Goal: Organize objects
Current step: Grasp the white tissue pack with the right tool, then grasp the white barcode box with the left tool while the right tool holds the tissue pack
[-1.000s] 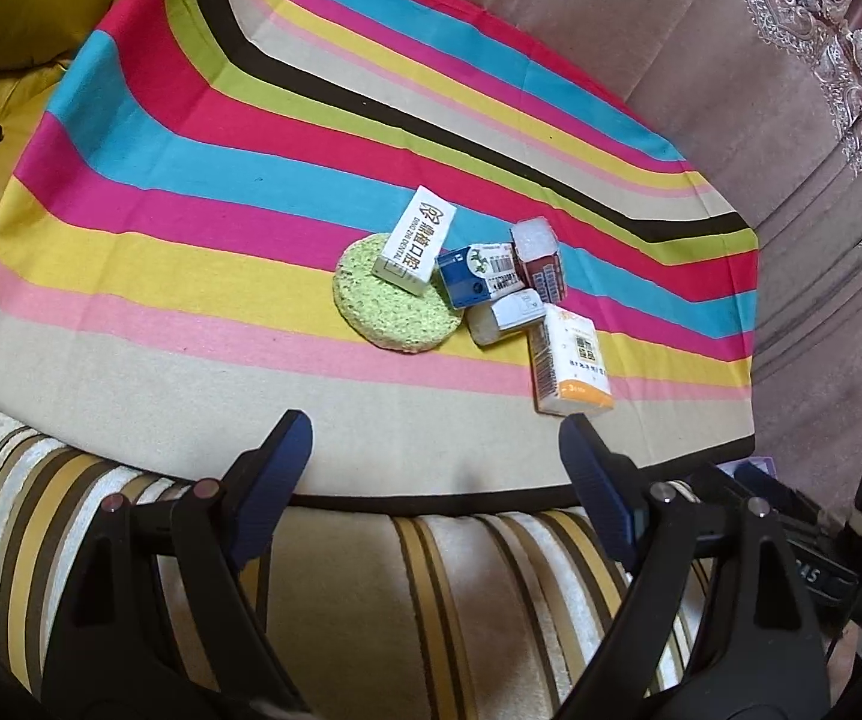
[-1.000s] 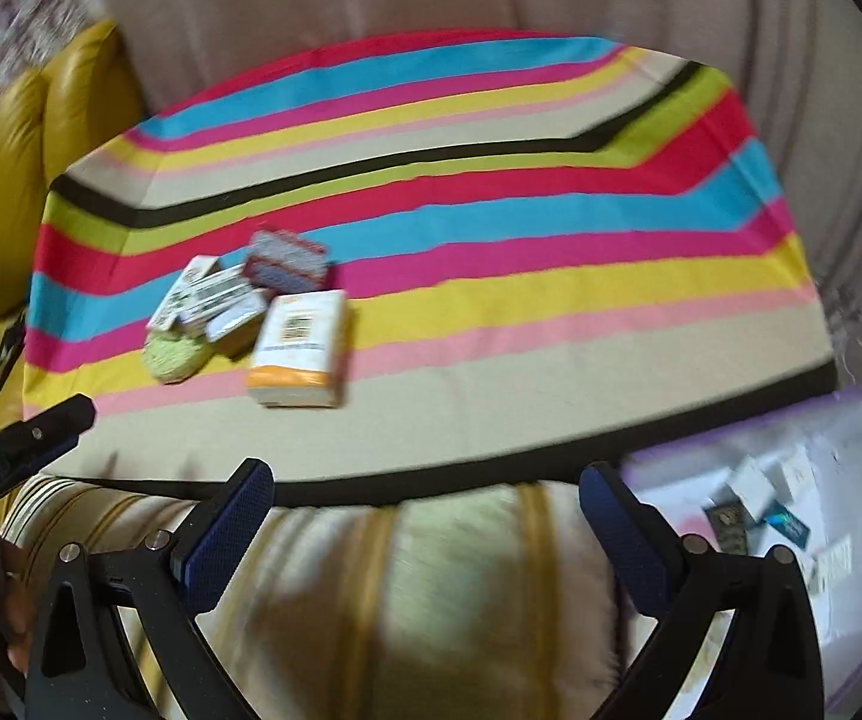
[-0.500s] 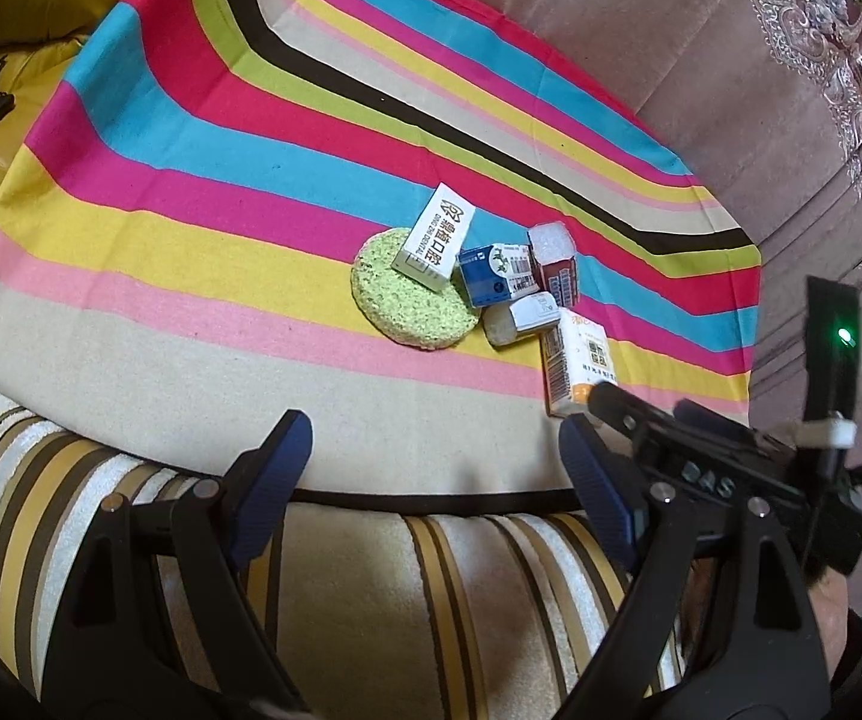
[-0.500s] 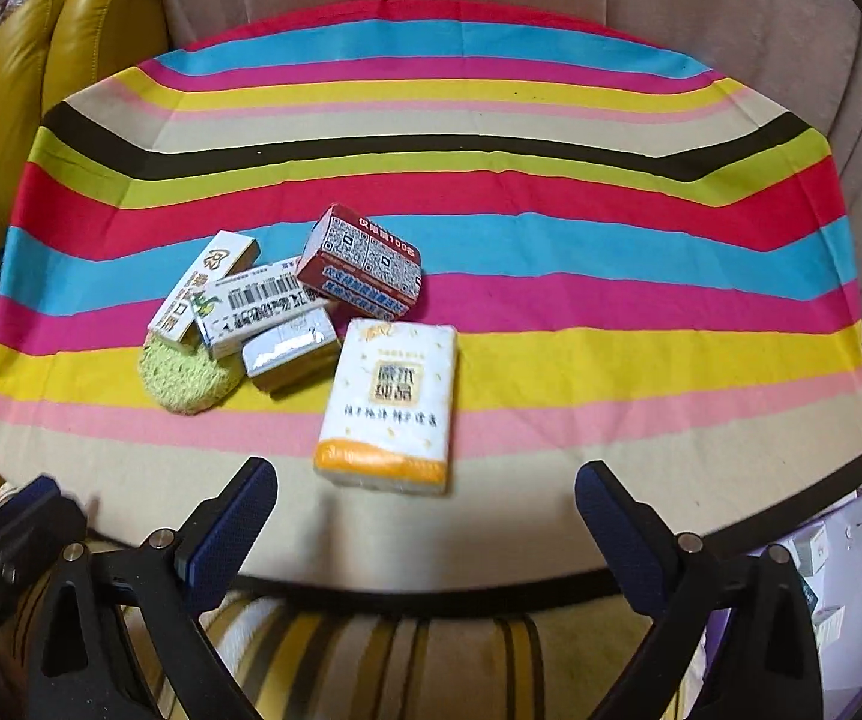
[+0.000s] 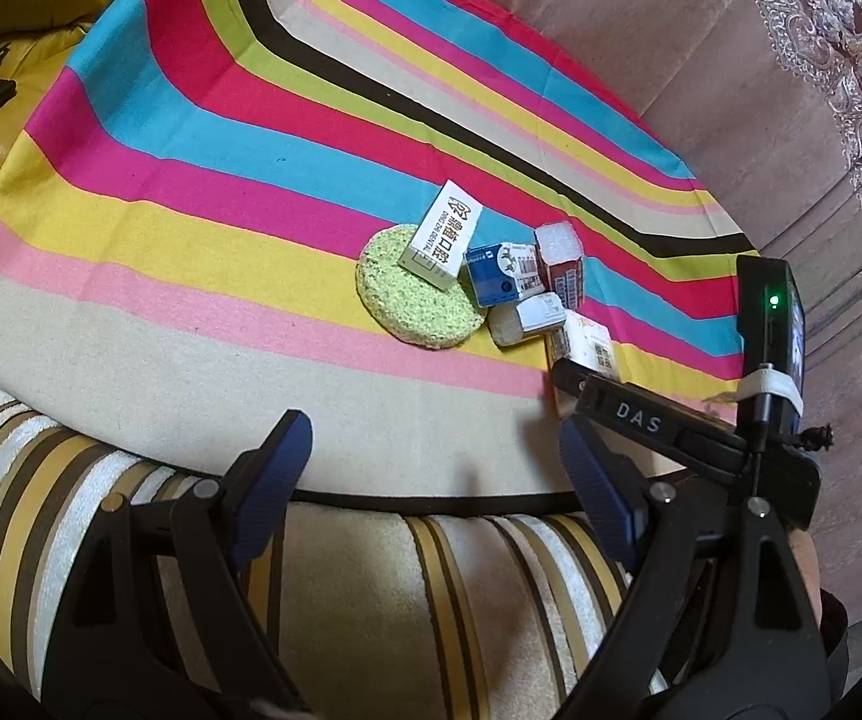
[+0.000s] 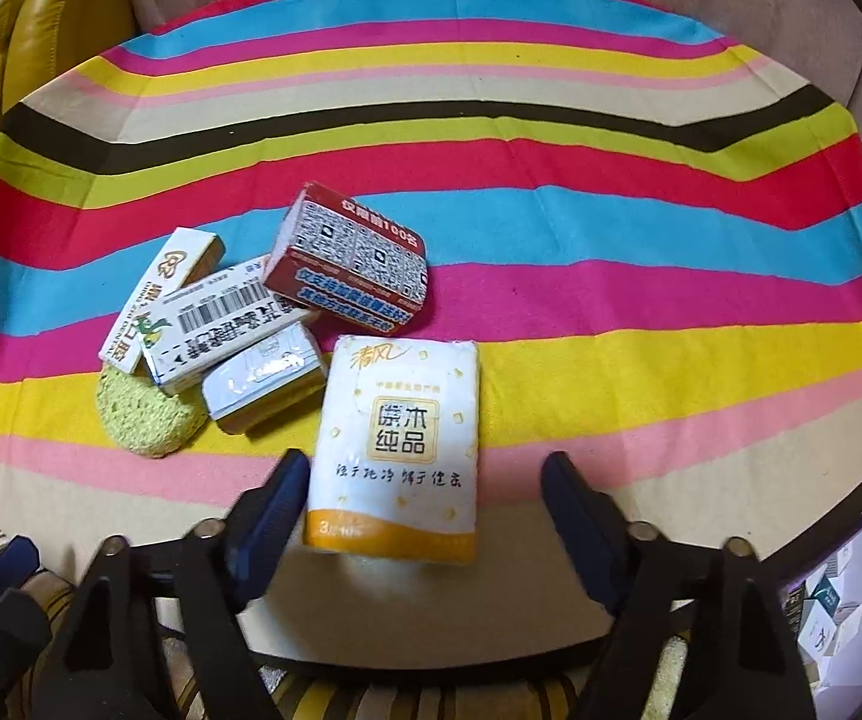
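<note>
On the striped cloth [image 6: 551, 276] a small heap of things lies left of middle in the right wrist view: a tissue pack [image 6: 398, 447] nearest the camera, a red box [image 6: 350, 261] behind it, a barcode box [image 6: 221, 324] leaning to the left of that, a foil-wrapped block [image 6: 263, 381] in front of the barcode box, a white box [image 6: 158, 297] at the far left, and a green sponge [image 6: 143, 414] half under the boxes. The right gripper [image 6: 425, 504] points down at the tissue pack, and its jaws are closing with the near end of the pack between them; the left finger [image 6: 266, 519] is just beside the pack's edge, perhaps touching it, while the right finger stands clear of the other edge. In the left wrist view the same heap sits right of middle: the white box [image 5: 442, 235] tilts on the rim of the sponge [image 5: 416, 294], and the blue end of the barcode box [image 5: 500, 273], the red box [image 5: 560, 261] and the block [image 5: 530, 318] crowd beside it. The tissue pack [image 5: 584, 345] is partly hidden there by the black body of the right gripper [image 5: 659, 420]. The left gripper [image 5: 437, 462] hovers over the near edge of the cloth with its jaws wide and nothing between them. Below the cloth a striped cushion [image 5: 371, 588] shows.
</note>
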Motion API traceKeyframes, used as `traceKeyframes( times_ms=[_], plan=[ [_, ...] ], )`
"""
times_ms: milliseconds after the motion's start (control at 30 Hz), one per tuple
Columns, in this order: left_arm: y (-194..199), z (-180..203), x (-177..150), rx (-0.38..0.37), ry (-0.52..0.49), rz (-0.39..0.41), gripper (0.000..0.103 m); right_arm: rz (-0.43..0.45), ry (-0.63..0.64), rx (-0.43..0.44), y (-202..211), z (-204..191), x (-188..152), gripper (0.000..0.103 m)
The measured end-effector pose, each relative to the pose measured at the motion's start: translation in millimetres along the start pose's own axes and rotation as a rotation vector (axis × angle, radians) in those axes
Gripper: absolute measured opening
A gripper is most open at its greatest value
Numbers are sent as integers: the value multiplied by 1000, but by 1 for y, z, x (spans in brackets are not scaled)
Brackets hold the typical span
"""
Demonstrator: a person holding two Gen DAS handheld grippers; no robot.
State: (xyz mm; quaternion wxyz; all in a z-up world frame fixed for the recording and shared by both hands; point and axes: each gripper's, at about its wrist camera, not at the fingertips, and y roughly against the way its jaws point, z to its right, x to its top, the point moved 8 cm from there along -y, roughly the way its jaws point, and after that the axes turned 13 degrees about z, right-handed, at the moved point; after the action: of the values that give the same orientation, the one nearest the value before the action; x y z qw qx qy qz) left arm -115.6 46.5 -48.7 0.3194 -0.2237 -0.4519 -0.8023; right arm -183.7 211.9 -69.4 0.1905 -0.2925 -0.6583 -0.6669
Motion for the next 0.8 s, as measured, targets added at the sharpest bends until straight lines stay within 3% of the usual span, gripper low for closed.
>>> traceKeyframes(
  times_ms=[100,233,400,567,800],
  plan=[
    [-1,2,2,5,-10,0,84,11,5,-11,-1,2,-2,56],
    [-5,12,11,-6,-72,-3,77,32,10,-5,2,1,-4,54],
    [-22,27,35,-7,-273,-6,76,46,5,1,4,2,-5,54],
    [-48,44,34,-22,-488,-70,71,54,-12,13,3,3,-4,54],
    [-71,64,35,-4,-745,-67,68,63,-36,39,4,7,-3,54]
  ],
)
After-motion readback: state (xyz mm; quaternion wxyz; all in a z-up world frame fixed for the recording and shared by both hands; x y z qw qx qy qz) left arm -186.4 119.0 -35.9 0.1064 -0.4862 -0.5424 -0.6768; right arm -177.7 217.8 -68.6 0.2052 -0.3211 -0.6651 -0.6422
